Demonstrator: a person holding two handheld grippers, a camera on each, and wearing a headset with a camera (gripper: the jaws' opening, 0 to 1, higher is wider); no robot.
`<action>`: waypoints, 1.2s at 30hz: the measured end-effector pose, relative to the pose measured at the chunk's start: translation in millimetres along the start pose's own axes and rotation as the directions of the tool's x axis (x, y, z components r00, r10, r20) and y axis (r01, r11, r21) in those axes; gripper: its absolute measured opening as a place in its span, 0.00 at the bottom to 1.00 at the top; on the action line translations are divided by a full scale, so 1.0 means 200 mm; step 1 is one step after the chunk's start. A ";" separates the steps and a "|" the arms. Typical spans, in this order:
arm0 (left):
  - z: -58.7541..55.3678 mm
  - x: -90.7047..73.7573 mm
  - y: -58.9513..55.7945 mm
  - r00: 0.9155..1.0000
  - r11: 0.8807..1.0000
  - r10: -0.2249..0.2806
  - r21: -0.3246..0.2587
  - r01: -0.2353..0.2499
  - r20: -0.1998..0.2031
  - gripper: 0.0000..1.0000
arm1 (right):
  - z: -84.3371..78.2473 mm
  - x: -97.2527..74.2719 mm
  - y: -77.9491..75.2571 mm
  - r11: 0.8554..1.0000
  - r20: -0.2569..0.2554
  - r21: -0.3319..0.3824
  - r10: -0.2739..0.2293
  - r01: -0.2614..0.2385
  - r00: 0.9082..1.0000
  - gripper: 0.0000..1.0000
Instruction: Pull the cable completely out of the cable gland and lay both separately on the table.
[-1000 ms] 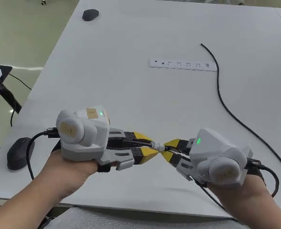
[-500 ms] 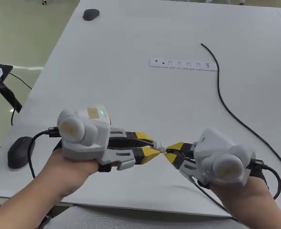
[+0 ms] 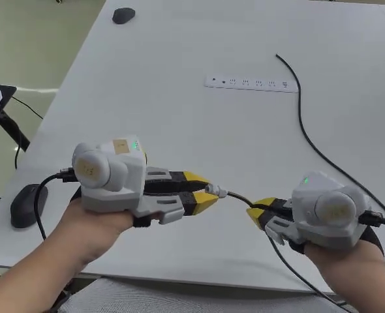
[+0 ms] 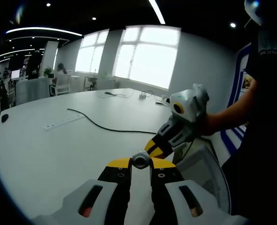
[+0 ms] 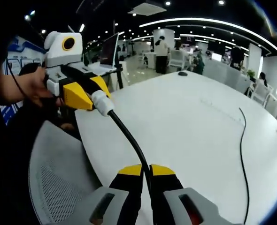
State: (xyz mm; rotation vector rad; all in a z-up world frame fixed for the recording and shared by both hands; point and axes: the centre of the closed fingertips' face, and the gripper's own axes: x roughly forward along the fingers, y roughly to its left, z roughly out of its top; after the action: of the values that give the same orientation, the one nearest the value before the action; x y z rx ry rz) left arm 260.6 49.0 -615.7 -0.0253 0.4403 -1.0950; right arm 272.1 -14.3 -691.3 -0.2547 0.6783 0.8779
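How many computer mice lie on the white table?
2. The far mouse lies at the far end of the table; the near mouse lies at its left edge, close to the person. Others may be hidden.

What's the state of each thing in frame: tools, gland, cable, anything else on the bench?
left tool: shut on the cable gland
right tool: shut on the cable
cable gland: held off the table, cable not yet out
cable: spans the gap between the tools, one end in the gland
power strip: lying flat on the table
mouse: resting near the table's far edge
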 end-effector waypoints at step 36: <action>-0.11 -0.02 0.07 0.999 0.999 0.036 -0.016 -0.037 -0.034 0.15 | -0.10 -0.01 0.00 0.996 -0.075 -0.087 -0.031 0.024 0.997 0.00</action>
State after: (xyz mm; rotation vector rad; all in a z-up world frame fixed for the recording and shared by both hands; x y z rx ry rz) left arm 262.2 63.5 -636.9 -0.0130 0.4780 -1.0571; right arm 262.4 -25.5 -705.5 -0.3752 0.7071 0.8753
